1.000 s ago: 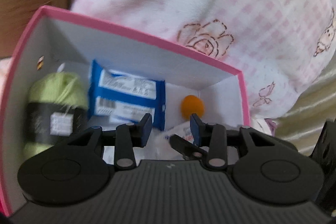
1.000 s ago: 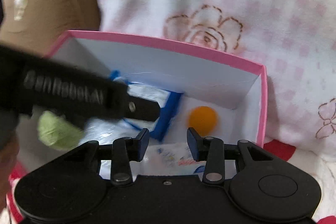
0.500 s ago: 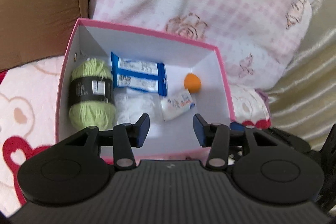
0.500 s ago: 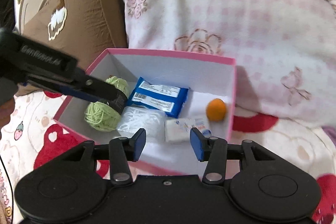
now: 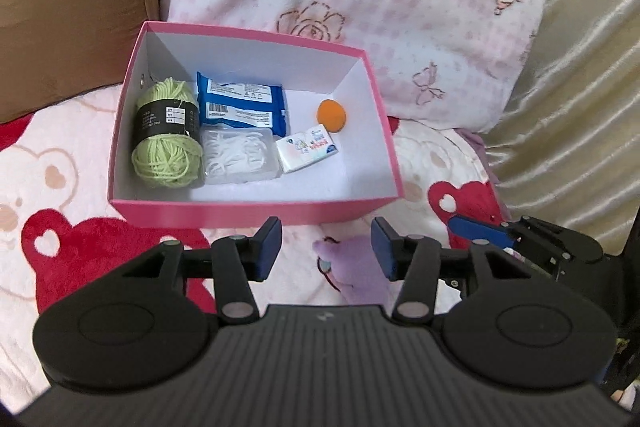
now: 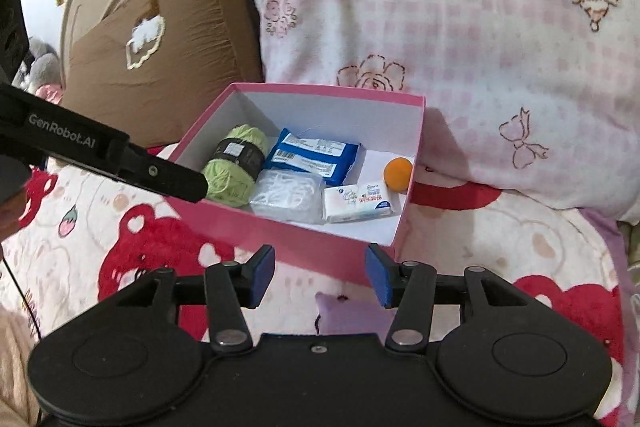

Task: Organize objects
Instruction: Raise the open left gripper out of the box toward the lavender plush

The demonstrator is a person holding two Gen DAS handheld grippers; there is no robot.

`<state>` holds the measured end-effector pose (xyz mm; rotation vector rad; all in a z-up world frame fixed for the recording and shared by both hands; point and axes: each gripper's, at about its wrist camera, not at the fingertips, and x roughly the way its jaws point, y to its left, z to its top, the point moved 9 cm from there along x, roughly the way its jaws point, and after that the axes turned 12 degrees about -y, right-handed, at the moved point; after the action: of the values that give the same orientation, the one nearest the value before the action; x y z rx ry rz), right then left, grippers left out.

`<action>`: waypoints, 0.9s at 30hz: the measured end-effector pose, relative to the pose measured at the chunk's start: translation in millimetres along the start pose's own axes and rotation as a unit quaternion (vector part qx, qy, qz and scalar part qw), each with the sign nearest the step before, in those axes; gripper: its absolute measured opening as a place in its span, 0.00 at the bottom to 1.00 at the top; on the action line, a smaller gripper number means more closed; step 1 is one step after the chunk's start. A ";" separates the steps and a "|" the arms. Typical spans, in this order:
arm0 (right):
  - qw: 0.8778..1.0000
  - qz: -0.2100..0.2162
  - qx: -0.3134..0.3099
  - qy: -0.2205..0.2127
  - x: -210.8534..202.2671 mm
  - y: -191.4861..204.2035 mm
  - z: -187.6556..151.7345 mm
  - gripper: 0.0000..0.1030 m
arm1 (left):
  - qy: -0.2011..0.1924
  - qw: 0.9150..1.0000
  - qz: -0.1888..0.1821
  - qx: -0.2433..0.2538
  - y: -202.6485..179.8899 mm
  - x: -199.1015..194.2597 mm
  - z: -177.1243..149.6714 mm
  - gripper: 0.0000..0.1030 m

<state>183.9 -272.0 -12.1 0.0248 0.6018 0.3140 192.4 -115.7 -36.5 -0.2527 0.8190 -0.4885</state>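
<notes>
A pink box with white inner walls stands on a bed blanket. In it lie a green yarn ball, a blue packet, a clear pouch of white pieces, a small tissue pack and an orange ball. My left gripper hangs in front of the box's near wall, its jaws opening with nothing between them. My right gripper is also short of the box, its jaws opening and empty. The left gripper's finger crosses the yarn in the right wrist view.
A pink-checked pillow leans behind the box and a brown cushion at its left. A shiny beige cover rises at the right. A lilac soft shape lies on the red-and-pink blanket under the grippers.
Both grippers have drawn back and up out of the box, and their jaws have widened. The whole box and its contents now show ahead of them.
</notes>
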 end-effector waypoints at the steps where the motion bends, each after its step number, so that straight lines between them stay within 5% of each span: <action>1: 1.000 0.001 -0.005 -0.001 -5.0 2.0 -0.6 0.55 | -0.004 1.000 0.001 0.004 -3.1 -7.4 -2.4 0.50; 13: 0.997 0.032 -0.071 0.002 -72.2 36.3 -23.1 0.71 | 0.018 0.999 0.009 0.031 -28.8 -60.7 -52.2 0.62; 18: 0.996 0.033 -0.086 0.004 -89.1 38.8 -40.4 0.83 | 0.040 0.999 -0.010 0.006 -33.0 -58.1 -75.8 0.70; 27: 0.996 0.035 -0.077 0.001 -90.0 28.1 -76.2 0.87 | 0.053 0.999 0.006 0.010 -35.6 -36.4 -101.0 0.81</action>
<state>63.2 -277.2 -22.0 -0.1023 0.5776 0.4279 84.2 -130.9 -66.0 -0.2045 0.9184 -0.5018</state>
